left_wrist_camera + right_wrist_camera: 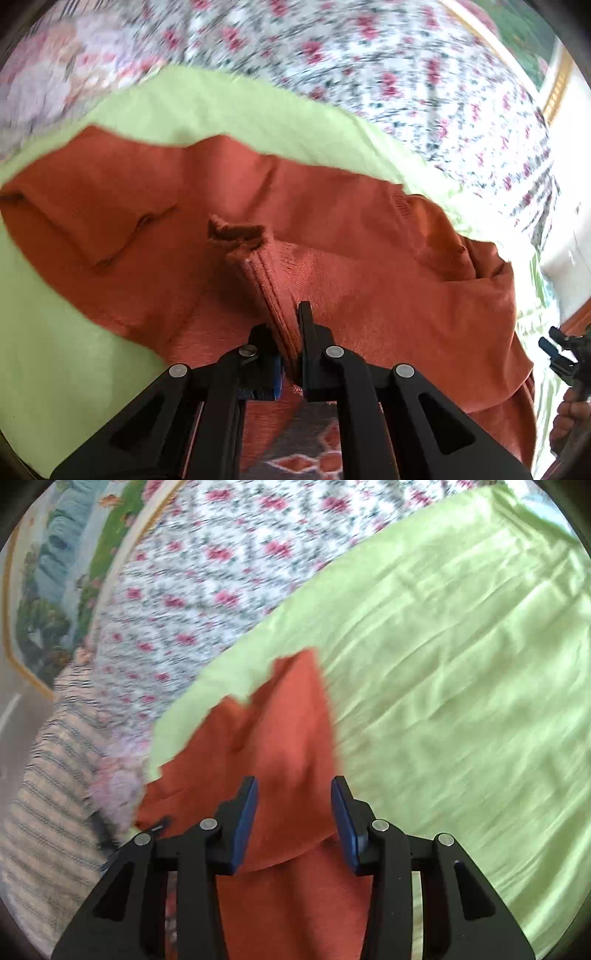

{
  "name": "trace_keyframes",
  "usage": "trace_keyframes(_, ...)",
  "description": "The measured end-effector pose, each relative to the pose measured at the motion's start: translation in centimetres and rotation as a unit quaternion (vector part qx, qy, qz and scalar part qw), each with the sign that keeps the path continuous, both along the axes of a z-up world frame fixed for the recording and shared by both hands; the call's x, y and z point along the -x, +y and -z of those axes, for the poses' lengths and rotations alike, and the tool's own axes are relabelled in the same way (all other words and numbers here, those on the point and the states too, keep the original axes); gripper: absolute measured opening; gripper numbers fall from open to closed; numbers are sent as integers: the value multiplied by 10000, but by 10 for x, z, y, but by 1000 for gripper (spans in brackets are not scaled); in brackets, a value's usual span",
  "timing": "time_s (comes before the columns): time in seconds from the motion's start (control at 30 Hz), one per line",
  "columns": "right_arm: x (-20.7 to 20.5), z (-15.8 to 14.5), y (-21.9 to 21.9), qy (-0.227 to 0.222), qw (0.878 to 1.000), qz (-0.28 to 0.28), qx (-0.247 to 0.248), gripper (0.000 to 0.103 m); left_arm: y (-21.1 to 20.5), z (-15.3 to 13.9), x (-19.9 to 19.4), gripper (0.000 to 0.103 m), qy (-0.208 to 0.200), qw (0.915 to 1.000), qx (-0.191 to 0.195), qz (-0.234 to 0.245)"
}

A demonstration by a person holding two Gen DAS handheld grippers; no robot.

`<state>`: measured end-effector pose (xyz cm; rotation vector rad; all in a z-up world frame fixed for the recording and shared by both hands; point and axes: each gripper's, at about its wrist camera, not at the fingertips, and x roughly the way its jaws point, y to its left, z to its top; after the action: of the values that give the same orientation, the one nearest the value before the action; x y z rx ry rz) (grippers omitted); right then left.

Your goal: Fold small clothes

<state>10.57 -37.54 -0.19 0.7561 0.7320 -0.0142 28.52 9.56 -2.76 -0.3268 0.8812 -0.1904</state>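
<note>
1. Left wrist view: your left hand-held gripper (291, 332) is clamped on a ribbed fold of the orange knit garment (332, 221), which lies spread over the green sheet (55, 350).
2. Right wrist view: your right hand-held gripper (294, 819) stands partly open above the orange cloth, pads (245, 823) gripping nothing; floral bedcover (207, 590) beyond.

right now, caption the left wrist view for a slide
Left gripper shut on a ribbed fold of the orange sweater.

floral bedding (369, 55) blurred, orange garment (280, 738) edges smeared — lower part cropped
</note>
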Motion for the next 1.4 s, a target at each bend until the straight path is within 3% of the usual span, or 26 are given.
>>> trace_keyframes(0.03, -9, 1, -8, 99, 9999, -5, 94, 43, 5, 5, -4, 16, 123, 9997, 211, 12)
trace_keyframes(0.07, -17, 1, -13, 156, 9997, -28, 163, 43, 9, 8, -7, 35, 222, 9991, 371, 49)
trace_keyframes(0.13, -39, 3, -18, 298, 9988, -213, 314, 43, 4, 8, -13, 48, 239, 9981, 470, 304)
trace_keyframes(0.2, -62, 7, -15, 447, 9970, -452, 447, 43, -5, 4, -13, 40, 98, 9995, 48, 309)
trace_keyframes(0.27, -85, 15, -10, 585, 9939, -740, 573, 43, -7, 7, -11, 9, 102, 9994, -36, 340)
trace_keyframes(0.43, -130, 43, 5, 968, 9872, -983, 801, 42, -1, 11, -8, 9, 117, 9998, 35, 175)
trace_keyframes(0.47, -133, 46, 7, 935, 9871, -1021, 804, 37, -2, 10, -7, 9, 109, 9998, -15, 180)
trace_keyframes(0.53, -137, 48, 13, 809, 9864, -1206, 776, 13, -8, 6, -5, 8, 45, 9995, -186, 233)
trace_keyframes(0.6, -130, 41, 9, 653, 9885, -1143, 744, 12, -18, -2, -2, 7, -175, 9987, -351, 321)
trace_keyframes(0.73, -91, 0, -16, 152, 9894, -694, 1267, 10, -46, -11, -4, 8, -370, 9965, -258, 696)
trace_keyframes(0.8, -80, -10, -29, 120, 9868, -434, 1556, 10, -62, -8, -6, 7, -465, 9948, -443, 794)
trace_keyframes(0.93, -84, 12, -44, 490, 9854, -387, 1582, 10, -66, 4, -12, 8, -237, 9953, -536, 773)
trace_keyframes(1.0, -91, 32, -45, 711, 9849, -380, 1531, 10, -57, 3, -11, 18, -256, 9963, -389, 723)
trace_keyframes(1.1, -94, 47, -50, 744, 9891, -273, 1243, 14, -39, 5, -13, 46, -124, 9975, -289, 636)
trace_keyframes(1.13, -94, 49, -53, 710, 9905, -232, 1154, 17, -31, 6, -15, 61, -49, 9979, -163, 632)
trace_keyframes(1.17, -94, 48, -53, 685, 9911, -184, 1129, 26, -25, 7, -17, 68, -8, 9980, -12, 633)
trace_keyframes(1.2, -95, 47, -54, 681, 9912, -150, 1125, 34, -19, 6, -21, 69, 27, 9977, 194, 651)
trace_keyframes(1.27, -97, 42, -53, 607, 9926, -127, 1048, 62, -16, 5, -30, 72, 50, 9969, 348, 706)
trace_keyframes(1.33, -104, 37, -55, 543, 9928, -84, 1066, 63, -23, 7, -41, 72, 108, 9958, 291, 860)
trace_keyframes(1.4, -114, 37, -57, 581, 9920, -118, 1114, 61, -34, 6, -45, 47, 0, 9958, -117, 903)
